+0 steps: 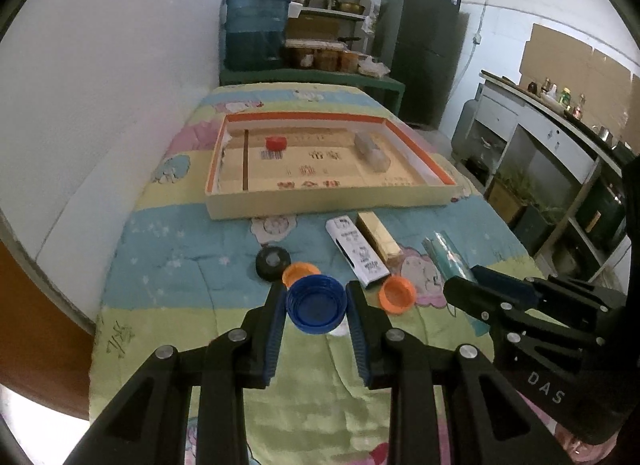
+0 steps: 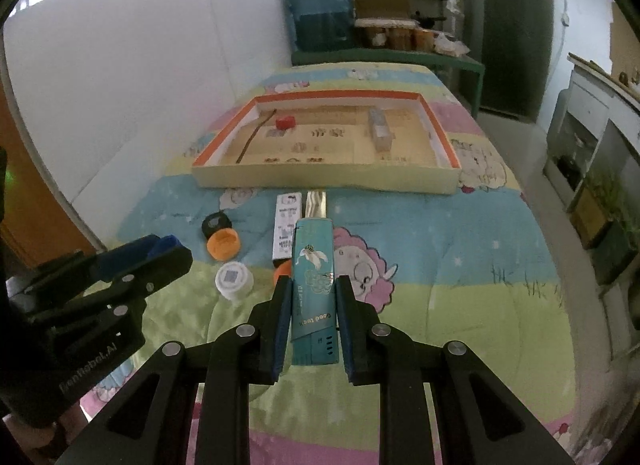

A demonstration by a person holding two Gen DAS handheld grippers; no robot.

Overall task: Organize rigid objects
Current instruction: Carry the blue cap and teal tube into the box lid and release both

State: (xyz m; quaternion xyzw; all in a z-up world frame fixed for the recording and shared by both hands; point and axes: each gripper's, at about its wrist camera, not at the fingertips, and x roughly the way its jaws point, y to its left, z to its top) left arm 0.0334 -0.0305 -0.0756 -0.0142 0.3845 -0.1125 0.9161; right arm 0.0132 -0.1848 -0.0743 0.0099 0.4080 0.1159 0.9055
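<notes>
My left gripper (image 1: 316, 293) is shut on a blue bottle cap (image 1: 316, 305), held just above the quilt. My right gripper (image 2: 314, 285) is shut on a long teal box (image 2: 314, 265), which points toward the tray. Each gripper also shows in the other view: the right gripper (image 1: 480, 291) at the right, the left gripper (image 2: 160, 253) at the left. A shallow tray (image 1: 320, 205) with an orange rim holds a red cap (image 1: 276, 143) and a clear box (image 1: 372, 151). On the quilt lie a black cap (image 1: 273, 261), two orange caps (image 1: 397, 293), a white cap (image 2: 234, 279), a white box (image 1: 356, 251) and a gold box (image 1: 378, 235).
The bed runs along a white wall on the left. Past its far end stand a blue water jug (image 1: 256, 29), shelves and a dark fridge (image 1: 420, 49). A counter with bottles (image 1: 560, 121) lines the right side, across a floor gap.
</notes>
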